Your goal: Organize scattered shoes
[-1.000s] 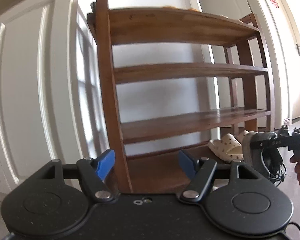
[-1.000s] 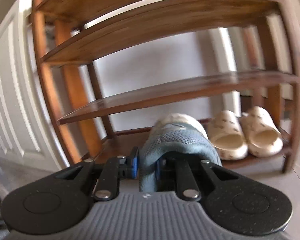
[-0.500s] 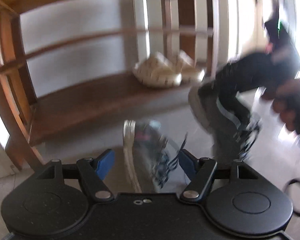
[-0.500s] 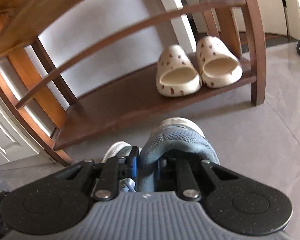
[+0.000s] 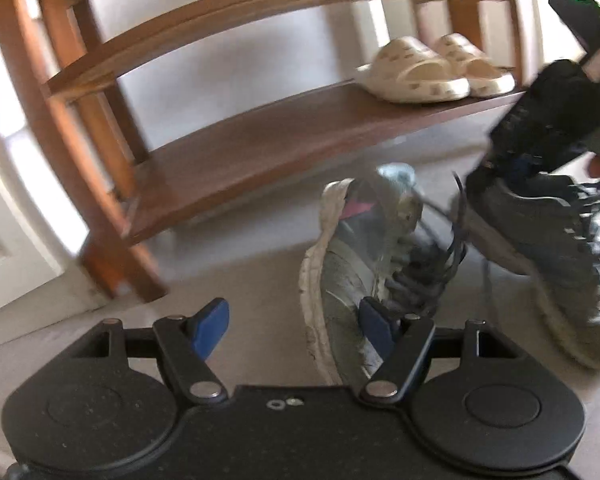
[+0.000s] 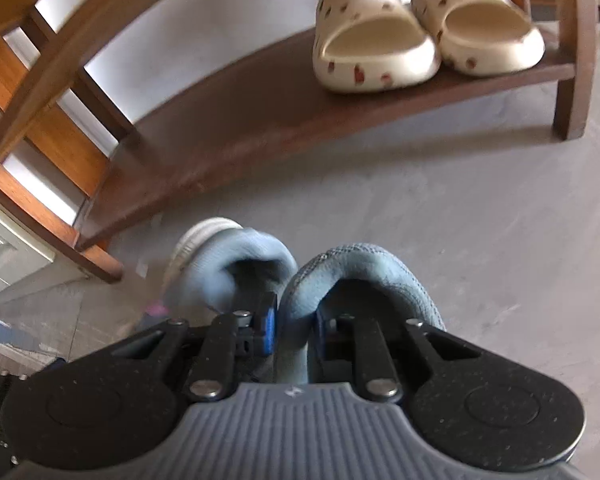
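A worn grey sneaker (image 5: 364, 248) lies tipped on its side on the floor in front of the shoe rack (image 5: 300, 136). My left gripper (image 5: 292, 332) hangs open just behind it, its right finger overlapping the sneaker's side and nothing between the pads. My right gripper (image 6: 296, 320) pinches the heel collar of the matching grey sneaker (image 6: 364, 276); its jaws are opening with the collar still between them. That held sneaker (image 5: 552, 248) hangs tilted just right of the lying one (image 6: 228, 264), under the right gripper (image 5: 500, 168).
A pair of cream slippers (image 6: 420, 32) stands at the right end of the rack's bottom shelf (image 6: 220, 128); the shelf's left part is bare wood. Grey floor spreads to the right. White door panels (image 5: 4, 200) stand left of the rack.
Both grippers have dropped from facing the upper shelves to the floor before the bottom shelf. The lying sneaker came into view, and the right gripper brought its sneaker down beside it.
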Tool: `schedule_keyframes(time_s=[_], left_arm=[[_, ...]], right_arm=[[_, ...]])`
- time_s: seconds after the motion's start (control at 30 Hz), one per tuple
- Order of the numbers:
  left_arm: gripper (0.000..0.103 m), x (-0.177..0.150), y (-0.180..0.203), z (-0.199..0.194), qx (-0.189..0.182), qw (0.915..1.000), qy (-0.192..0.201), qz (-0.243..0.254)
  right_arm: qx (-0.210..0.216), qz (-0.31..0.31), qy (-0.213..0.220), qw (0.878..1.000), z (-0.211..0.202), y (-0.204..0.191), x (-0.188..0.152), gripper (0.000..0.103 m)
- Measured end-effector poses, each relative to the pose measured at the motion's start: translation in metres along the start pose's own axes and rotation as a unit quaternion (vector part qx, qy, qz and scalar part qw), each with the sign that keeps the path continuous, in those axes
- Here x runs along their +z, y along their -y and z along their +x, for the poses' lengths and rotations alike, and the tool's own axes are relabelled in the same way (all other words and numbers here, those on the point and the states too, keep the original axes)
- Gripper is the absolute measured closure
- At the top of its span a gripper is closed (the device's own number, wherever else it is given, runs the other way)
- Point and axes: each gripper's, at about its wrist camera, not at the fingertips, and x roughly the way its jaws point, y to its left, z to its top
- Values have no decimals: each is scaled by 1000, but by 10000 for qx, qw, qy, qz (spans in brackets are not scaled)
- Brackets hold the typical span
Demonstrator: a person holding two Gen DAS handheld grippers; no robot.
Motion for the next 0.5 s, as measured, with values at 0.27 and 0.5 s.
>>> schedule_keyframes(time_s=[0.27, 0.5], left_arm=[[32, -11, -26, -6, 23, 9991, -26, -432], [32, -10, -42, -25, 15, 9978, 193, -640]], right_arm=[[-30, -181, -174, 9997, 16, -13, -3, 80], [-616, -1325, -867, 9855, 18, -39, -6, 53]])
